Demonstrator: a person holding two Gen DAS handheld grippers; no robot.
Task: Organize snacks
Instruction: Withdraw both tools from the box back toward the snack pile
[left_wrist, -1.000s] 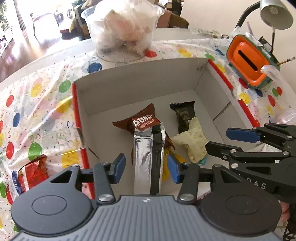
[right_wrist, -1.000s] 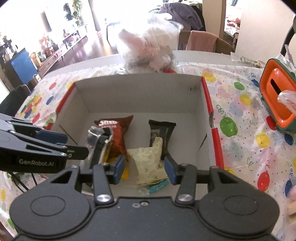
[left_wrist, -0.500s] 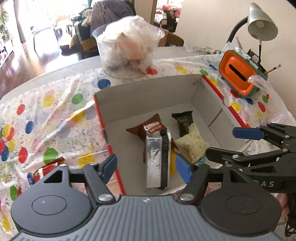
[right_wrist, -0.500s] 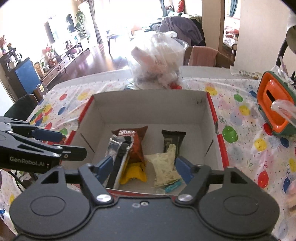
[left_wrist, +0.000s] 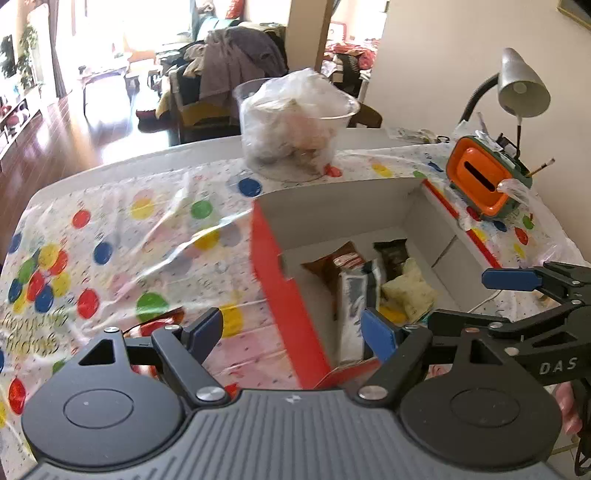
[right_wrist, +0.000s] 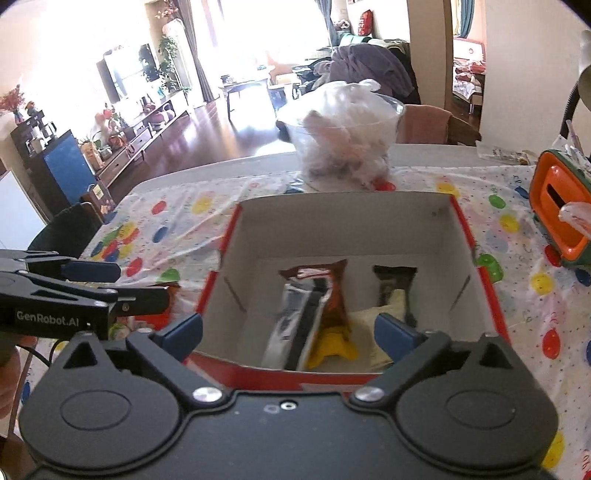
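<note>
In the left wrist view, the left gripper (left_wrist: 291, 332) is seen spread wide and empty above the near left corner of the box (left_wrist: 295, 295), where a silver packet (left_wrist: 352, 299) stands among other snacks. In the right wrist view, the right gripper (right_wrist: 288, 332) is likewise seen released, holding nothing, over the box's near edge on the table (right_wrist: 177, 218), with the silver packet leaning against a brown packet (right_wrist: 332, 291).

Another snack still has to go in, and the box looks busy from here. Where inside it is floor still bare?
Bare floor in the box runs along its left wall, beside the silver packet, and in the far right corner past the dark bar. The middle and near right are crowded: brown Oreo pack, yellow packet, pale pouch overlap. Both claws are open.
</note>
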